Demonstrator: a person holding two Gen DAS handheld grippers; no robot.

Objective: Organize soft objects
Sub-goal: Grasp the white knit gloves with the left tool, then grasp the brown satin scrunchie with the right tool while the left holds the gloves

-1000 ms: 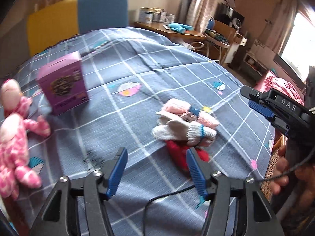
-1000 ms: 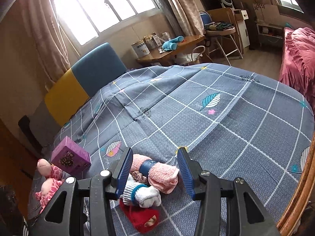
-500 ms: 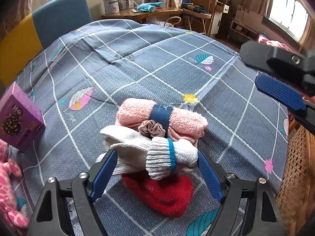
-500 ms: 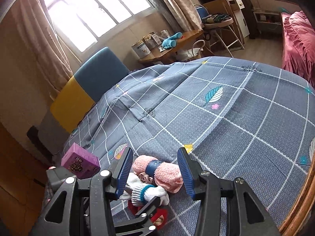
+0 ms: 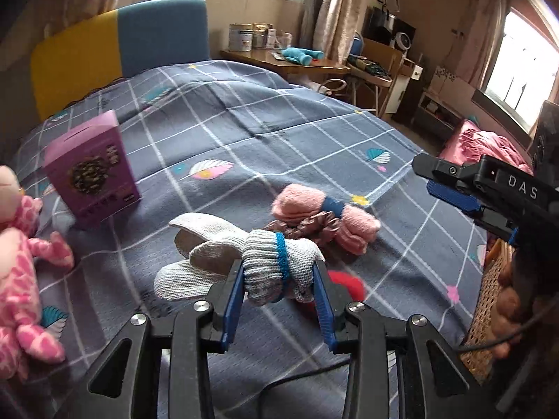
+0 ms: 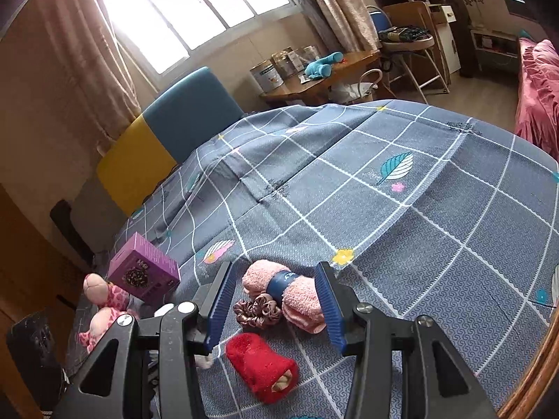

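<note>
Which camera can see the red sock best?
The right wrist view: the red sock lies whole and unblocked on the bed, below the open right gripper. In the left wrist view only a red sliver peeks out behind the white socks that the left gripper holds.

Both tools share one build: the left gripper (image 5: 278,298) and right gripper (image 6: 276,305) have black frames, ribbed blue pads (image 5: 233,305), silver screws (image 5: 201,306). White "DAS" lettering marks the right gripper's side at three o'clock; a black cable (image 5: 297,377) trails at six.
</note>
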